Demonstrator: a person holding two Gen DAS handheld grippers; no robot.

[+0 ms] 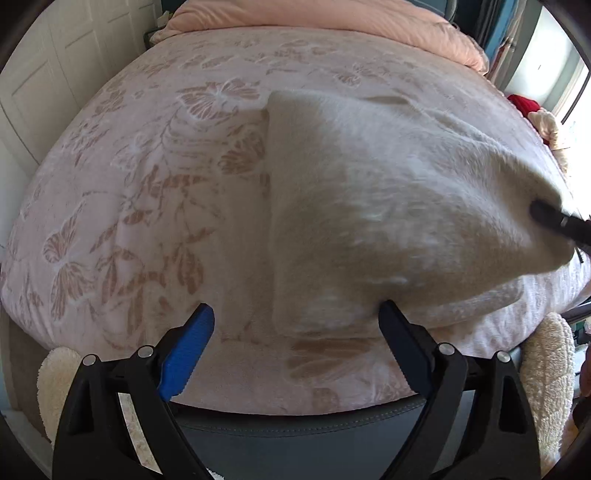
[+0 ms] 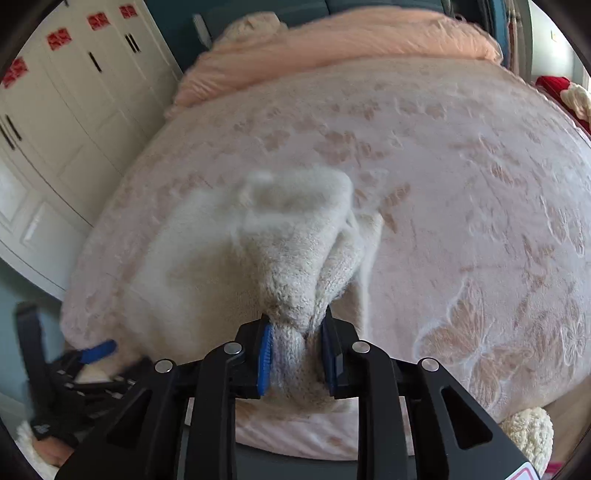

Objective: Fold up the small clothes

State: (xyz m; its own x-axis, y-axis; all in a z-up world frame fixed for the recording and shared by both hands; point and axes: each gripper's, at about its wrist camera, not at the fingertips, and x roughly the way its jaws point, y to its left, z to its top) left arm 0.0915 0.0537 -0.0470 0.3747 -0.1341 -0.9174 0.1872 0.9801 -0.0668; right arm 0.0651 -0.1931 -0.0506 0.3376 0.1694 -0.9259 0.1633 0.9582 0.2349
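A small cream fleece garment lies on the pink floral bedspread. My left gripper is open, low over the bed, with the garment's near edge between its fingers. My right gripper is shut on a bunched corner of the garment and lifts it off the bed. The right gripper's tip shows at the right in the left wrist view, pinching that raised corner. The left gripper shows blurred at lower left in the right wrist view.
A peach duvet is piled at the head of the bed. White wardrobe doors stand to the left. Red and cream items lie at the bed's right edge. A grey bed frame edge runs below the grippers.
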